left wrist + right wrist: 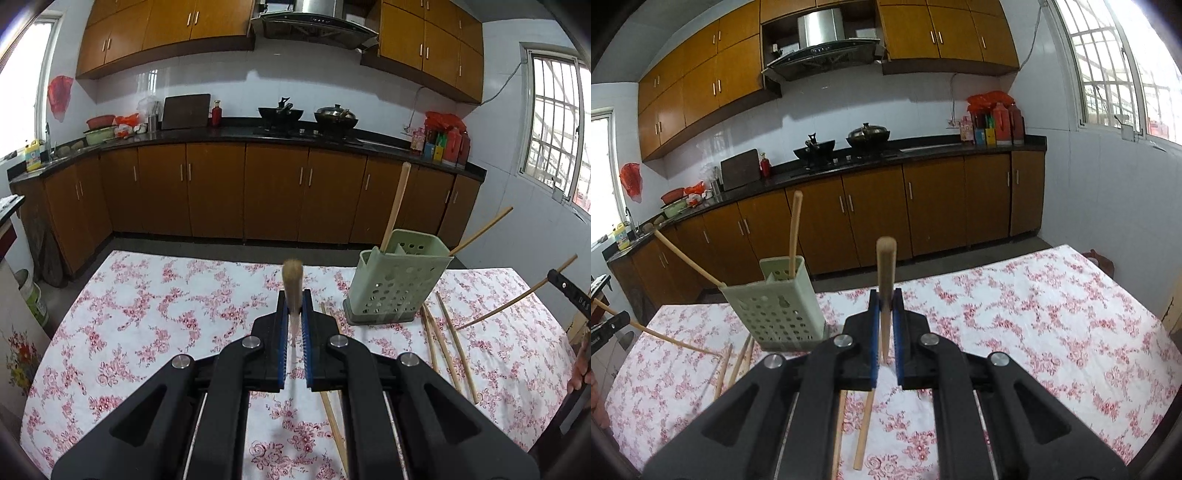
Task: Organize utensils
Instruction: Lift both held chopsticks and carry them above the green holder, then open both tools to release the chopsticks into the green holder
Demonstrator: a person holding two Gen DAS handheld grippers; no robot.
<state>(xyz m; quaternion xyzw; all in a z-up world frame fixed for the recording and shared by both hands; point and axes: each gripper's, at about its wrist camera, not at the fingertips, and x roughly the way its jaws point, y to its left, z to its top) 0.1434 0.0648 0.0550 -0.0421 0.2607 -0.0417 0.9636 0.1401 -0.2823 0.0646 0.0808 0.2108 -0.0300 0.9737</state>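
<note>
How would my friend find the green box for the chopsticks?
Look at the table with the pink flowered cloth, at the side nearest the brown kitchen cabinets. There stands a pale green holder, upright, with loose chopsticks lying beside it. It is the only green thing there, full of round holes, with sticks poking out.

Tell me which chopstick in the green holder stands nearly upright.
The thicker one at the holder's back compartment stands nearly upright; the thin one leans steeply outward over the rim.
</note>
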